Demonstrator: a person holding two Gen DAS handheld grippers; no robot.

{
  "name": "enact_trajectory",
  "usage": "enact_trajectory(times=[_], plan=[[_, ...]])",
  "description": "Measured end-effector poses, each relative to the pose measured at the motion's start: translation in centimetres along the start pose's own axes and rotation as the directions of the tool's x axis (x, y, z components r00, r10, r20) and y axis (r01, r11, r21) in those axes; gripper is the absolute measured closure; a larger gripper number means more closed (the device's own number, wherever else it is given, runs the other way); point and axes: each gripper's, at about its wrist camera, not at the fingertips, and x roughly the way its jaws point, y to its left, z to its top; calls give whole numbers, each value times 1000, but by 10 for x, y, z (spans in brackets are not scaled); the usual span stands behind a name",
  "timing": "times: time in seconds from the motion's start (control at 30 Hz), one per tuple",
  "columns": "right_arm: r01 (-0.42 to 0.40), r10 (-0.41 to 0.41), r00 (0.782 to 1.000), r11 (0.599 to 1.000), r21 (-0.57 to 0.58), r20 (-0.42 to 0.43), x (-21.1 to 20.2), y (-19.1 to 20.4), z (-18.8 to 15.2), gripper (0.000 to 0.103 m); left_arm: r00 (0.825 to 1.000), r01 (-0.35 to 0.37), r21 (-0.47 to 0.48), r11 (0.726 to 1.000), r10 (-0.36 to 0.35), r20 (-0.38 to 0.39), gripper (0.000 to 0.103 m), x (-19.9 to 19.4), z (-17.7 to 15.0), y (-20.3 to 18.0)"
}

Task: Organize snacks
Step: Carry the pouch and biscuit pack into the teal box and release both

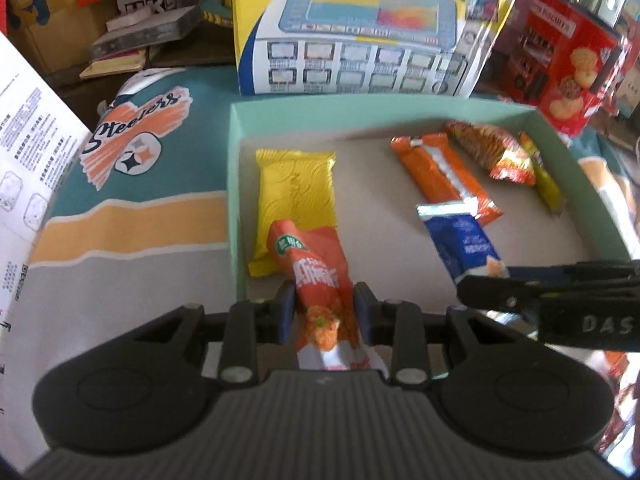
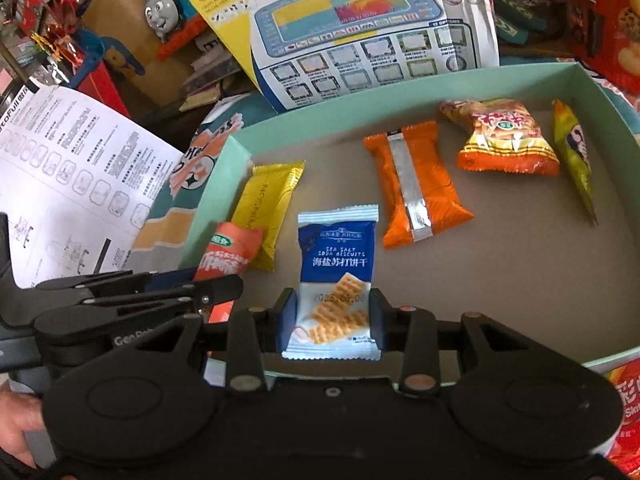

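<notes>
Cluttered toy boxes back a mint tray already holding four snacks; left tongs clamp an orange packet, right tongs a blue soda-biscuit pack, both seemingly unreleased.

Background: surface covered by teal cloth w/ orange-and-white logo and yellow, white, grey bands. Along its far edge: toy-keyboard box, red biscuit box, blue toy train, cardboard carton. Printed instruction sheet at left edge. Light bright, possibly daylight.
</notes>
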Motion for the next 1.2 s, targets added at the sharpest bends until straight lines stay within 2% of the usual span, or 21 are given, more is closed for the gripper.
enact_trajectory(times=[0.17, 0.3, 0.33, 0.37, 0.53, 0.6, 0.67, 0.73, 0.8, 0.83, 0.9, 0.93, 1.0, 1.07, 1.2], plan=[[14, -14, 1000, 1000, -6, -4, 6, 0, 5, 65, 999, 8, -19, 1000, -9, -34, 72, 18, 1, 5], [20, -20, 1000, 1000, 3, -8, 12, -4, 12, 66, 1000, 1, -40, 999, -2, -22, 71, 23, 11, 8], [18, -18, 1000, 1000, 6, -9, 13, -5, 13, 66, 1000, 18, -43, 999, -19, -23, 71, 22, 14, 7], [14, -13, 1000, 1000, 6, -9, 13, -5, 14, 66, 999, 41, -30, 999, -42, -19, 71, 18, 14, 4], [-11, 11, 1000, 1000, -2, -16, 14, -1, 15, 65, 997, 69, 17, 997, -68, -44, 71, 5, 3, -8], [-25, 25, 999, 1000, -11, -26, 14, 2, 12, 65, 995, 66, 9, 998, -65, -71, 71, 7, -2, -5], [-32, 32, 999, 999, -14, -30, 15, 6, 10, 65, 994, 29, 11, 1000, -28, -104, 72, 16, -5, -2], [-33, 32, 999, 999, -13, -28, 16, 9, 9, 65, 995, 12, 9, 1000, -11, -98, 73, 16, -5, 1], [-19, 18, 1000, 1000, -16, -21, 16, 12, 8, 64, 996, -5, -6, 1000, 5, -92, 66, 13, -3, 2], [-7, 7, 1000, 1000, -14, -18, 16, 12, 7, 62, 996, -16, -8, 1000, 15, -85, 61, 11, -2, 1], [29, -29, 1000, 1000, -3, -10, 12, 12, 7, 32, 997, -10, -20, 1000, 9, -71, 54, 4, -1, 2], [45, -45, 999, 999, 4, 1, 9, 9, 7, 26, 998, -3, -31, 1000, 1, -60, 40, 0, -1, 3], [35, -36, 999, 999, 25, 31, -1, 4, 6, 5, 999, 24, -49, 999, -26, -36, 27, -8, -2, 3], [38, -39, 998, 999, 26, 47, -10, 3, 4, 3, 999, 27, -61, 998, -28, -16, 22, -17, -2, 1], [36, -37, 997, 999, 18, 74, -30, 4, -1, 0, 1000, -9, -42, 999, 10, 22, 6, -36, -5, -11]])
